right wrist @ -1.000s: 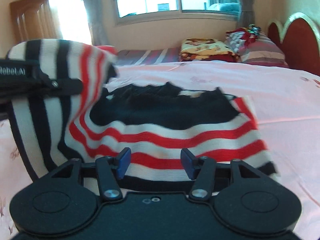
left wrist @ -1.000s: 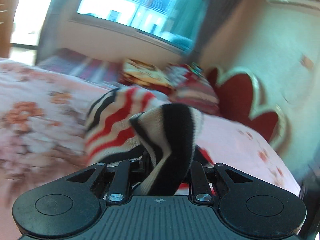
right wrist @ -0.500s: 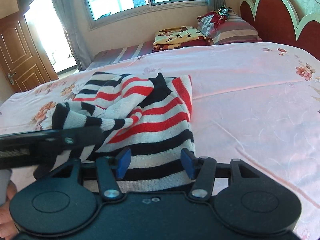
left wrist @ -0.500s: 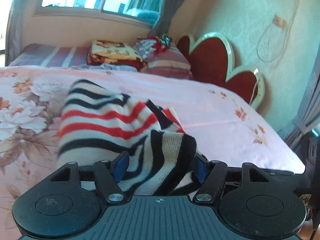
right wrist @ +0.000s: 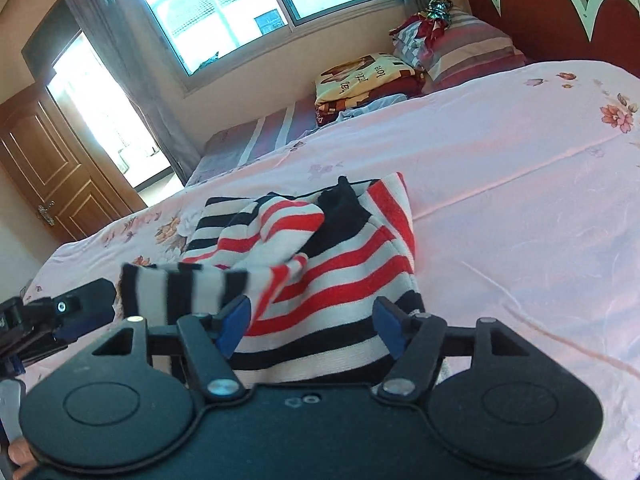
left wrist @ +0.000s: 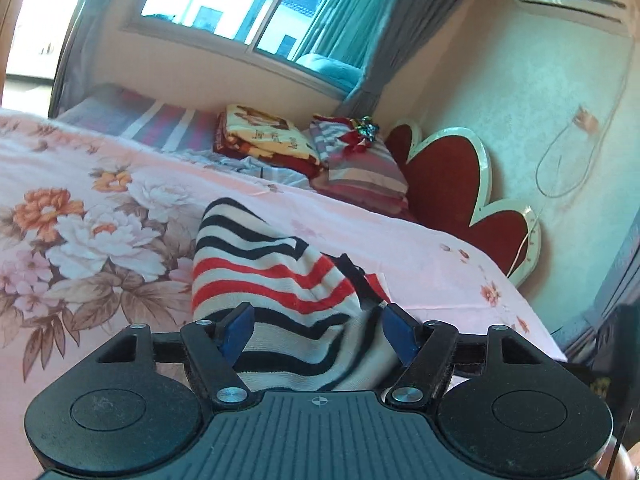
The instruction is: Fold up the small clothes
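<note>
A small sweater (left wrist: 272, 276) striped in red, black and white lies partly folded on the pink floral bedsheet (left wrist: 80, 240). My left gripper (left wrist: 318, 334) hovers at its near edge, jaws opening; striped fabric lies between the blue pads (left wrist: 236, 332), but they do not press on it. My right gripper (right wrist: 312, 326) sits over the sweater's (right wrist: 352, 248) near hem, jaws also opening, with cloth below them and nothing gripped. In the right wrist view a blurred striped sleeve (right wrist: 180, 292) crosses the body, just beyond the left gripper (right wrist: 86, 314).
Folded blankets (right wrist: 368, 80) and striped pillows (right wrist: 472, 48) are stacked at the far end by the red headboard (left wrist: 448, 184). A window (right wrist: 248, 8) and a wooden door (right wrist: 44, 168) stand beyond the bed. The bed's edge (left wrist: 536, 332) drops off at the right.
My left gripper opened and let go of the striped sleeve, which now lies across the sweater's body. My right jaws have widened, and that view has rolled and pulled back a little.
</note>
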`<move>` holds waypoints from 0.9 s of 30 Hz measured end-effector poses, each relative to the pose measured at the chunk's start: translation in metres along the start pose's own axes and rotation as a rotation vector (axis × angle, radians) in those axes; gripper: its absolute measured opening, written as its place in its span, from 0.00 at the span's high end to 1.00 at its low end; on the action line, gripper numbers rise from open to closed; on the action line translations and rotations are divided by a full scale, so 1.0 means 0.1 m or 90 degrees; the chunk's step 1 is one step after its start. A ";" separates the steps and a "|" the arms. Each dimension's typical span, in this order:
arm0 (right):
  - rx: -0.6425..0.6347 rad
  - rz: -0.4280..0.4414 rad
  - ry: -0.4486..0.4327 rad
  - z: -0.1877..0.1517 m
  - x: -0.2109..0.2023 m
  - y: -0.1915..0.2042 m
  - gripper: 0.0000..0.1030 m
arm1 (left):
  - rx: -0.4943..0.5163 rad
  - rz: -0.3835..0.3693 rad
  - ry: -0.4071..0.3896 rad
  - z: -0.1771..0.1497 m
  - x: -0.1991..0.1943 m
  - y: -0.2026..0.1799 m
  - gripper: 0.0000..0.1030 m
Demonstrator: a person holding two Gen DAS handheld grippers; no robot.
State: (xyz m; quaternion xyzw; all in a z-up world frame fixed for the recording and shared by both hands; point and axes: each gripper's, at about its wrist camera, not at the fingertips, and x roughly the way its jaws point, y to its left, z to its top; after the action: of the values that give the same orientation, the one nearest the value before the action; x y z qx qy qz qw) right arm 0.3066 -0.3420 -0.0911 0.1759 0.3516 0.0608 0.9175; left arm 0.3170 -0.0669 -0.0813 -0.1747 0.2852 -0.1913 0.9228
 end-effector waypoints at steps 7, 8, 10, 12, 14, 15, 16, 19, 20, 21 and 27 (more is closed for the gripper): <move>0.076 0.052 0.051 0.04 0.29 -0.06 0.31 | 0.026 0.141 0.070 -0.19 0.39 0.28 0.30; 0.086 0.061 0.061 0.03 0.35 -0.05 0.31 | 0.036 0.140 0.084 -0.25 0.46 0.28 0.30; 0.109 0.085 0.082 0.02 0.48 -0.03 0.30 | 0.055 0.134 0.090 -0.37 0.52 0.25 0.28; 0.131 0.103 0.102 0.00 0.61 -0.01 0.28 | 0.054 0.126 0.104 -0.43 0.56 0.20 0.27; 0.140 0.110 0.110 0.00 0.72 0.01 0.24 | 0.058 0.128 0.102 -0.48 0.57 0.16 0.27; 0.135 0.110 0.113 0.00 0.77 0.04 0.25 | 0.058 0.129 0.102 -0.48 0.57 0.16 0.27; 0.125 0.112 0.114 0.01 0.82 0.07 0.28 | 0.054 0.128 0.103 -0.48 0.57 0.17 0.27; 0.092 0.100 0.124 0.04 0.87 0.17 0.30 | 0.053 0.124 0.105 -0.48 0.56 0.19 0.26; 0.102 0.113 0.122 0.04 0.84 0.17 0.28 | 0.056 0.125 0.103 -0.48 0.55 0.20 0.25; 0.114 0.134 0.118 0.05 0.82 0.16 0.28 | 0.059 0.127 0.102 -0.48 0.54 0.20 0.24; 0.173 0.166 0.104 0.15 0.82 -0.01 0.25 | 0.095 0.133 0.092 -0.52 0.51 0.10 0.23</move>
State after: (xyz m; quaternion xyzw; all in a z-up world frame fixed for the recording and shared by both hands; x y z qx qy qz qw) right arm 0.3775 -0.3277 -0.1323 0.3366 0.4044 0.1450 0.8379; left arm 0.3280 -0.0920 -0.1495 -0.0607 0.3526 -0.1269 0.9251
